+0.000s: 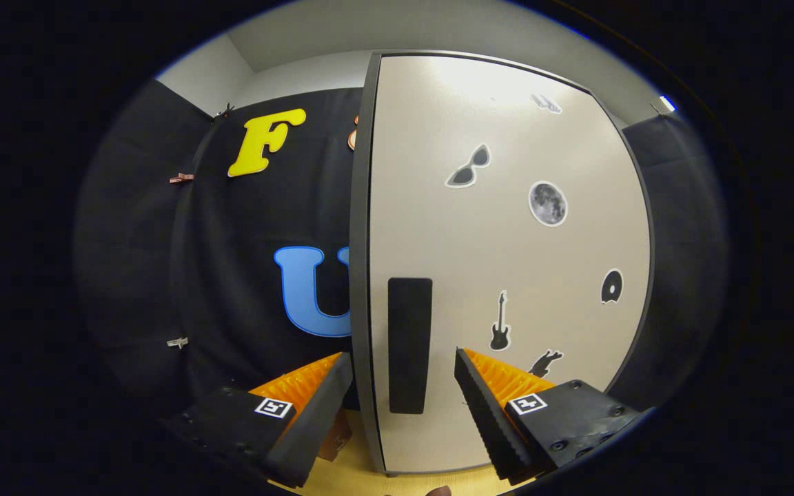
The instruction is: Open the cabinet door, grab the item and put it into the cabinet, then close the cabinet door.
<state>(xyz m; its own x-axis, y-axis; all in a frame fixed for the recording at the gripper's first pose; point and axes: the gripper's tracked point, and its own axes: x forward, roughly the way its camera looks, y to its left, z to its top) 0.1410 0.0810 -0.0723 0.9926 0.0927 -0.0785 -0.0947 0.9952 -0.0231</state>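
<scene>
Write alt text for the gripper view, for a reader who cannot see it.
The open tool faces a pale cabinet door, its two fingers straddling the door's dark upright handle without touching it. The door carries small stickers: sunglasses, a moon, a guitar. A small brown box sits on the wooden surface below the left finger.

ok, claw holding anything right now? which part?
Nothing held. The claw is open, its fingers either side of the black handle on the cabinet door, neither pressing on it.
</scene>
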